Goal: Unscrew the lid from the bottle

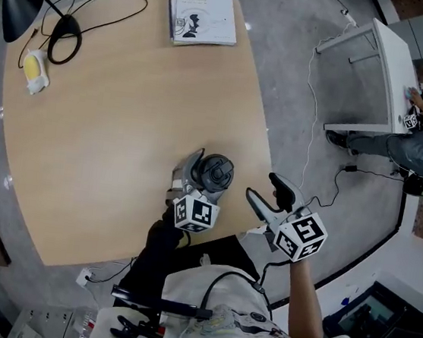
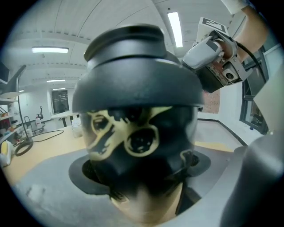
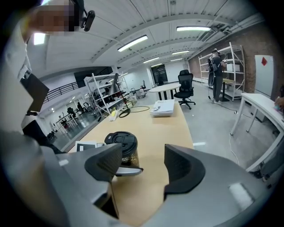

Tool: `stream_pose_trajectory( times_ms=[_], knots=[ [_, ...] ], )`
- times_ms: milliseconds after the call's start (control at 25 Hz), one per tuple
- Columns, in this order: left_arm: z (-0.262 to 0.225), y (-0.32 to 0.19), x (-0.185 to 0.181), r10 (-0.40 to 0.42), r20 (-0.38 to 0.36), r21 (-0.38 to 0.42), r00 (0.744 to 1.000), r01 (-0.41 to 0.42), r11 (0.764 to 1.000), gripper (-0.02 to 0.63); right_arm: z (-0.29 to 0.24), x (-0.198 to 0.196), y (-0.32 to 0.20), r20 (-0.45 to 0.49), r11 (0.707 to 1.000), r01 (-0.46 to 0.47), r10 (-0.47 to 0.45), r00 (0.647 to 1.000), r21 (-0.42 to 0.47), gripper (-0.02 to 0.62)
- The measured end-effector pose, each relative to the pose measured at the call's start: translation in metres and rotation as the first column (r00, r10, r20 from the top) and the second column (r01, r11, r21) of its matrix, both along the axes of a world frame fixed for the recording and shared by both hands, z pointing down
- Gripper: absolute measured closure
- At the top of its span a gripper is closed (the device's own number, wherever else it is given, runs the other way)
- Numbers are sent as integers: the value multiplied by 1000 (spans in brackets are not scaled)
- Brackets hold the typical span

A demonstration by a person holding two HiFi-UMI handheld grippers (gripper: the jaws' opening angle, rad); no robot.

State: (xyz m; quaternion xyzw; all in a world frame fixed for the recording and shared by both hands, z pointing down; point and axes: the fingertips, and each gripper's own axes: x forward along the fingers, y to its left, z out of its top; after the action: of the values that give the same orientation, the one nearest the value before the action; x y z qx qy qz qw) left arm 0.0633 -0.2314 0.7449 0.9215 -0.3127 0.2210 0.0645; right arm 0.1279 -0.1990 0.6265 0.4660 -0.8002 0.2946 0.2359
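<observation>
Wooden table (image 1: pixel 88 111) with a rounded top, grey office floor around it. Bottle (image 2: pixel 137 146) stands upright close to the table's near edge, with its black lid (image 2: pixel 133 66) on. Left gripper (image 1: pixel 202 179) reaches in over the table's near edge, its jaws on either side of the bottle body and its pads against it below the lid. Right gripper (image 1: pixel 264 188) is at the table's right edge, clear of the bottle, jaws apart with nothing between them. Book (image 1: pixel 204 14) lies at the table's far edge, black lamp (image 1: pixel 17 3) at its far left.

Open-plan lab office, metal shelving racks (image 3: pixel 104 93), swivel chair (image 3: pixel 185 86), wooden table (image 3: pixel 151 133)
</observation>
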Motion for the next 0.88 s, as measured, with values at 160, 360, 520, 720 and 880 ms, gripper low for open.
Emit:
stream_pose_trajectory(
  times_ms=[160,360,520,720,880],
  knots=[
    [0,-6,-3,-40,-46,-37,998,39,999,155,-3,-7,-3,13,999,49,-49,999,5,298],
    [-9,-16,-8,-70,-93,-46,993,66,997,153,-5,-39,-17,37,979,199,-200,979,36,296],
    [-46,-25,-18,-107,-158,-15,982,106,994,153,-32,-62,-26,52,956,273,-279,959,104,290],
    [-116,-25,-23,-58,-161,83,985,72,994,153,-94,-115,-20,-67,823,541,-538,840,175,200],
    [-180,-10,-29,-3,-171,140,985,27,990,153,-133,-149,-10,-132,682,690,-682,720,242,151]
  ],
)
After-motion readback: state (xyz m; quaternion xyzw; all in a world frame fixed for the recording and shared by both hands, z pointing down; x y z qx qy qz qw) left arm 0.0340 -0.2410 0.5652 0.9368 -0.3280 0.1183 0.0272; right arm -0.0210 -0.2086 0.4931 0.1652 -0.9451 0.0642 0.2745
